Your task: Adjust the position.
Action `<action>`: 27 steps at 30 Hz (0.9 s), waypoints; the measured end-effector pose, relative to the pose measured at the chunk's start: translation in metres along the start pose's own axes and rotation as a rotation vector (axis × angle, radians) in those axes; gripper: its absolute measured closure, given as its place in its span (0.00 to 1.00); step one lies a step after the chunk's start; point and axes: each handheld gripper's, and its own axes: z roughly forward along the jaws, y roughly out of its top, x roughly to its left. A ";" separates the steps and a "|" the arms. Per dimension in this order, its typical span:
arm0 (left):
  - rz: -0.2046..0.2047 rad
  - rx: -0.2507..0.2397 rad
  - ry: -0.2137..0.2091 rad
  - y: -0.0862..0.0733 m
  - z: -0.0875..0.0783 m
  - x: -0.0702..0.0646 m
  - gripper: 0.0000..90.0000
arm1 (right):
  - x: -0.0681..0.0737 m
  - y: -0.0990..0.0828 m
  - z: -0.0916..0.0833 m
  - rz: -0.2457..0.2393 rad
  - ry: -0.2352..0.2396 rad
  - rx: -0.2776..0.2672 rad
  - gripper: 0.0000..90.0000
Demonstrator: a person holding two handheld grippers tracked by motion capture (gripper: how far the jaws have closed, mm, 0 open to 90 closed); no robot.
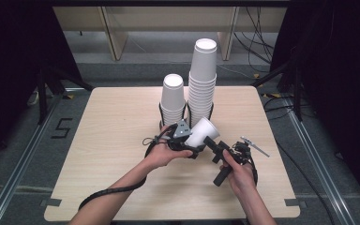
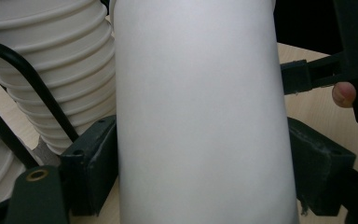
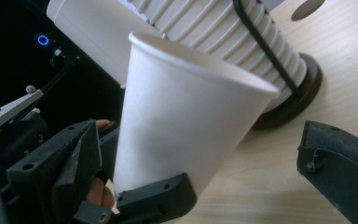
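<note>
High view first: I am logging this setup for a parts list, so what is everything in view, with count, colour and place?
single cup: one, white, tilted above the table's middle, clamped in the left tool.
cup stacks: two, white, standing side by side in black wire holders at the table's far middle; right one taller.
table: one, light wood.
number mark: one, black, on the floor left of the table.
cables: several, black, on the floor far right.
left tool: black, shut on the single cup.
right tool: black, open beside the cup.
</note>
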 end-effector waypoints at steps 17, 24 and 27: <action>0.003 -0.012 -0.006 0.002 0.006 -0.005 0.21 | 0.006 -0.002 0.019 0.167 0.006 0.021 0.01; 0.008 -0.017 -0.003 0.002 0.007 -0.007 0.21 | 0.009 0.002 0.026 0.213 -0.007 0.013 0.01; 0.006 -0.018 0.005 0.001 0.007 -0.007 0.21 | 0.008 0.004 0.028 0.204 -0.022 0.016 0.01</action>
